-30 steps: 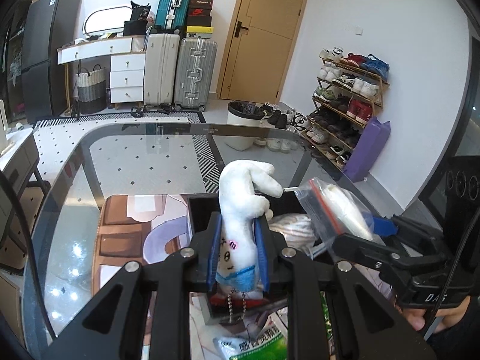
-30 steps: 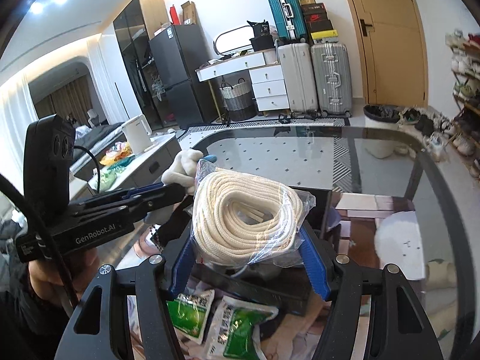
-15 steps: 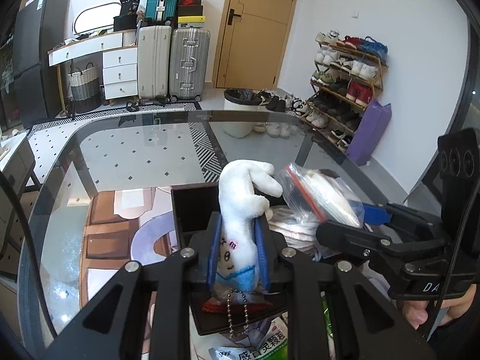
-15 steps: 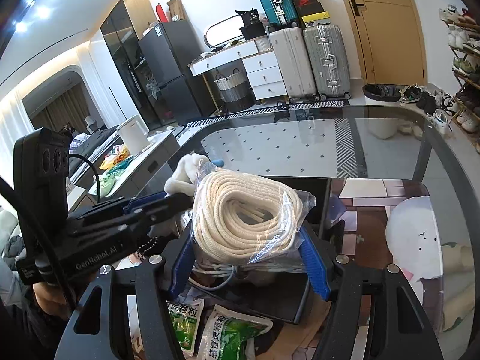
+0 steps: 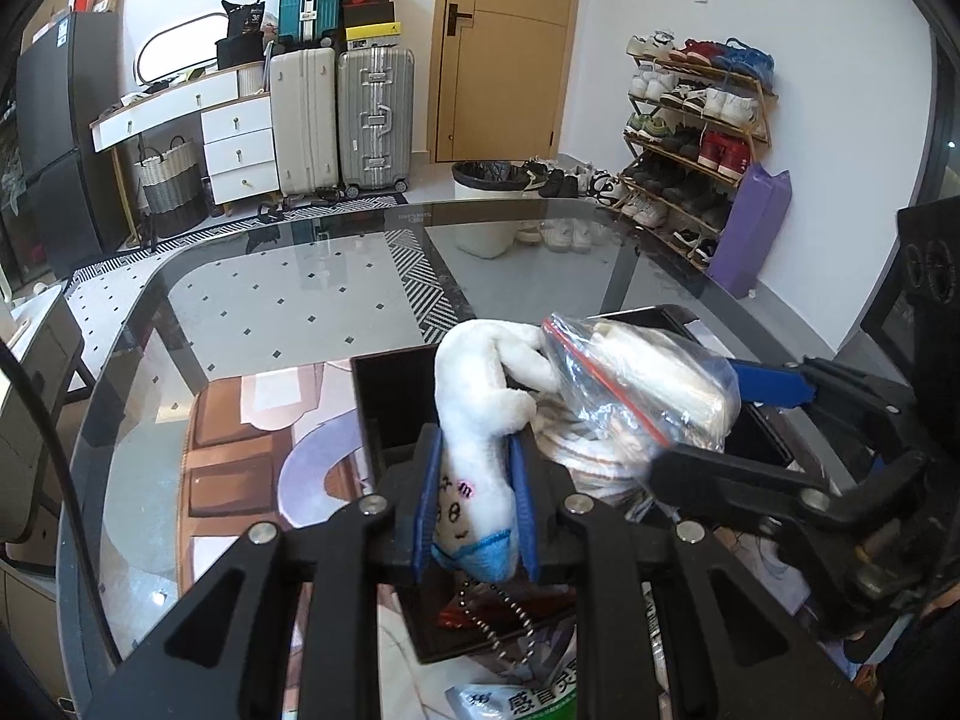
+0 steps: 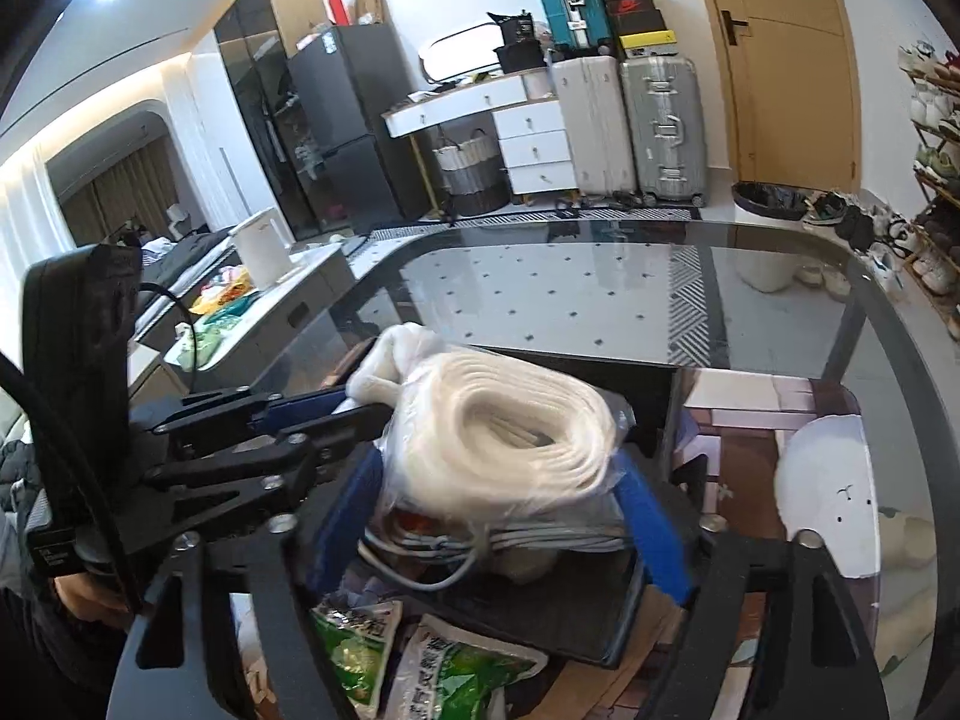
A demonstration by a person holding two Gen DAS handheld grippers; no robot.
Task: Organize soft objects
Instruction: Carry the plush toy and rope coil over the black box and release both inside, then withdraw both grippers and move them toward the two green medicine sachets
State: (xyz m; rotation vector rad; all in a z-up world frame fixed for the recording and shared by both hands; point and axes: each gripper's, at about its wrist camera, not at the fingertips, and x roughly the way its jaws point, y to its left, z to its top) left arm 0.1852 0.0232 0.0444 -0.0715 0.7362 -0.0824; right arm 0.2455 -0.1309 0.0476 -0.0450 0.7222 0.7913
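Glass table (image 5: pixel 288 312) bare from 10 to 2 o'clock beyond the black tray (image 5: pixel 390 396); free passage there. Tray crowded: bagged rope coil (image 6: pixel 510 426) over cables, plush toy (image 5: pixel 480 420) at its 9 o'clock. Green packets (image 6: pixel 462 678) block 6 o'clock.

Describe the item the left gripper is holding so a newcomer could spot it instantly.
On the glass table, over the black tray, the left gripper pinches a white plush toy. Unlike the bagged rope coil beside it, it has a drawn face, blue bib and bead chain.
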